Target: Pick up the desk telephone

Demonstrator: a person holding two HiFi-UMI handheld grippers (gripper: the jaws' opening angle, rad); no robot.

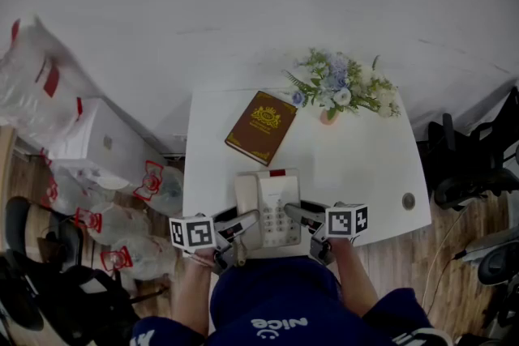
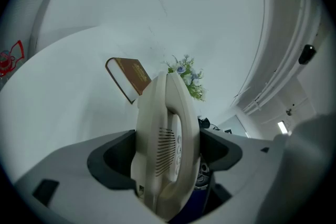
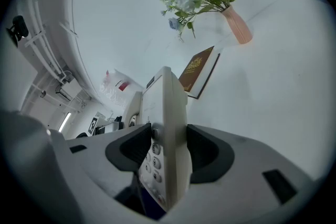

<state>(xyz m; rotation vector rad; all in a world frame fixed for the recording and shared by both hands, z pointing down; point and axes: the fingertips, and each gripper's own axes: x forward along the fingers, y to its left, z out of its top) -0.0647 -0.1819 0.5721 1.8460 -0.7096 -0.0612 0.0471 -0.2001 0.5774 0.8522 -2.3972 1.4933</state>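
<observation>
Nearest, the left hand-held gripper (image 1: 246, 221) is clamped on the handset side of the desk telephone (image 1: 274, 207), and the right hand-held gripper (image 1: 298, 215) is clamped on its keypad side, at the desk's (image 1: 373, 166) near edge. The grasp looks made, but I cannot tell whether the telephone is clear of the desk. Beyond lie a brown book (image 1: 261, 126) and flowers (image 1: 340, 89).

White desk (image 1: 369, 162): right half bare, wide passage. Narrow bare strip along left edge. 2 obstacles on far half: brown gold-stamped hardcover book (image 1: 261, 126) just beyond cream desk telephone (image 1: 272, 207); pink vase of blue-white flowers (image 1: 336, 93) at far edge.
</observation>
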